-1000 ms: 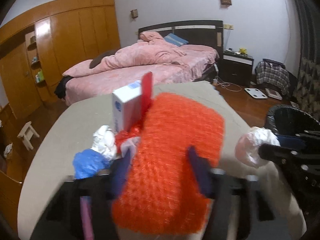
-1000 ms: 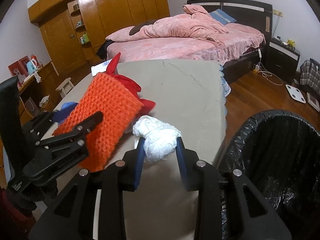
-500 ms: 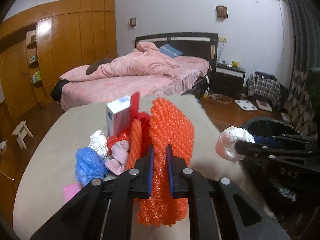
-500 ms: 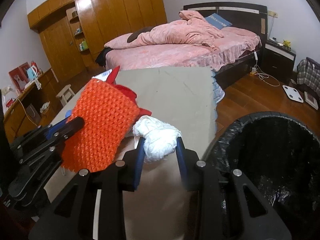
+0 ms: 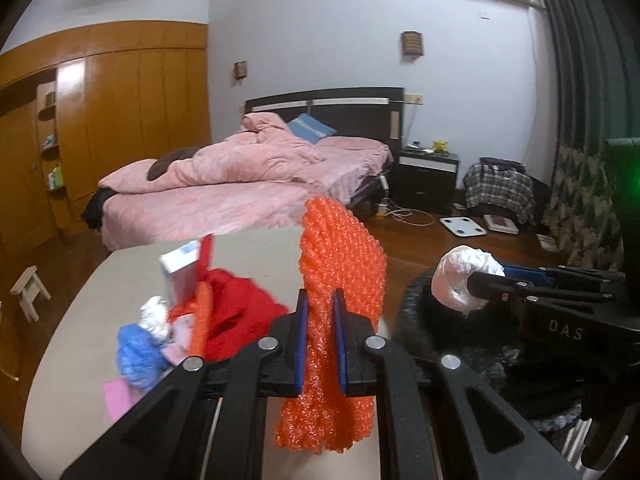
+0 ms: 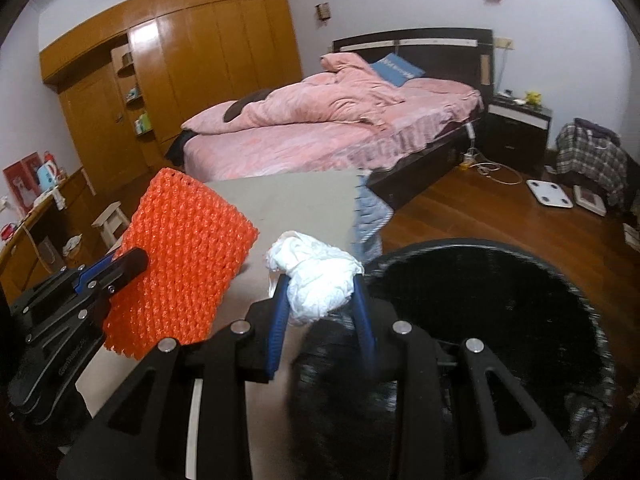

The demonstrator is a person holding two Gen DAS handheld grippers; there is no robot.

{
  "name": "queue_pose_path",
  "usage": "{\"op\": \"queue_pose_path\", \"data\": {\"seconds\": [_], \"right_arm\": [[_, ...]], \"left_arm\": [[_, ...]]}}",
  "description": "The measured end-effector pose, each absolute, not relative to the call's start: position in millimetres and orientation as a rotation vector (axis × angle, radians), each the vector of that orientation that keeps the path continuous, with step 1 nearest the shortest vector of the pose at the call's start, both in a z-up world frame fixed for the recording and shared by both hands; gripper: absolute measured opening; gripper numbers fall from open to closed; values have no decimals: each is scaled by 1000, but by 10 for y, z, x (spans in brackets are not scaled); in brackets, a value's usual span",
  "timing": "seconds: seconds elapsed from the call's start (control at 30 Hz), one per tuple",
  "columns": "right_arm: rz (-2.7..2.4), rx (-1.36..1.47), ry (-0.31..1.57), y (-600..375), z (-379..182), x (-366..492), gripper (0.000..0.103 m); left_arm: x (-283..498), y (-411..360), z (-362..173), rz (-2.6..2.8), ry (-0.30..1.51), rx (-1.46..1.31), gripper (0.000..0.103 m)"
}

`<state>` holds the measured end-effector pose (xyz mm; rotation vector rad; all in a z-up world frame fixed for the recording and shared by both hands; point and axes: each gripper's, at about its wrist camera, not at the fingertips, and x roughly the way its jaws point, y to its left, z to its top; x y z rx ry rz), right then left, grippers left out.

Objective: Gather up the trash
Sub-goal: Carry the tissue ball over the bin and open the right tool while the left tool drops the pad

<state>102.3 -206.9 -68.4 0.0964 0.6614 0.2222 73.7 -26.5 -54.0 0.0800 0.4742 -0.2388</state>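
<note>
My left gripper (image 5: pixel 320 312) is shut on an orange foam net sleeve (image 5: pixel 340 264) and holds it above the table's right edge; it also shows in the right wrist view (image 6: pixel 180 264). My right gripper (image 6: pixel 320 300) is shut on a crumpled white paper wad (image 6: pixel 316 276), held over the rim of a black-lined trash bin (image 6: pixel 500 320). In the left wrist view the wad (image 5: pixel 464 280) hangs above the bin (image 5: pixel 440 344). Left on the grey table (image 5: pixel 80 352) lie a red bag (image 5: pixel 236 316), a white-blue box (image 5: pixel 180 272), a blue wad (image 5: pixel 136 352), a white wad (image 5: pixel 154 316) and a pink slip (image 5: pixel 116 396).
A pink bed (image 5: pixel 248 184) stands beyond the table. A dark nightstand (image 5: pixel 426 176), a white scale (image 5: pixel 462 226) and a plaid-covered heap (image 5: pixel 500 188) are on the wood floor at right. Wooden wardrobes (image 5: pixel 100 120) line the left wall, with a small stool (image 5: pixel 28 292).
My left gripper shut on the orange sleeve, lifted it off the pile and moved it right toward the bin. My right gripper carried the white wad over the bin's rim.
</note>
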Motion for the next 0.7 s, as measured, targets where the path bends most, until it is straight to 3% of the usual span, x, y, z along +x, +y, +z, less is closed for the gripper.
{"op": "queue_pose_path", "data": {"seconds": [0.6, 0.67, 0.7], "right_arm": [[-36, 154, 661, -3196, -846, 662, 33], [-62, 160, 661, -3288, -877, 625, 34], [-71, 161, 662, -3307, -887, 611, 38]], "left_arm": [[923, -1550, -742, -519, 544, 100, 12], [963, -1610, -791, -546, 565, 102, 14], [975, -1630, -813, -552, 572, 104, 25]]}}
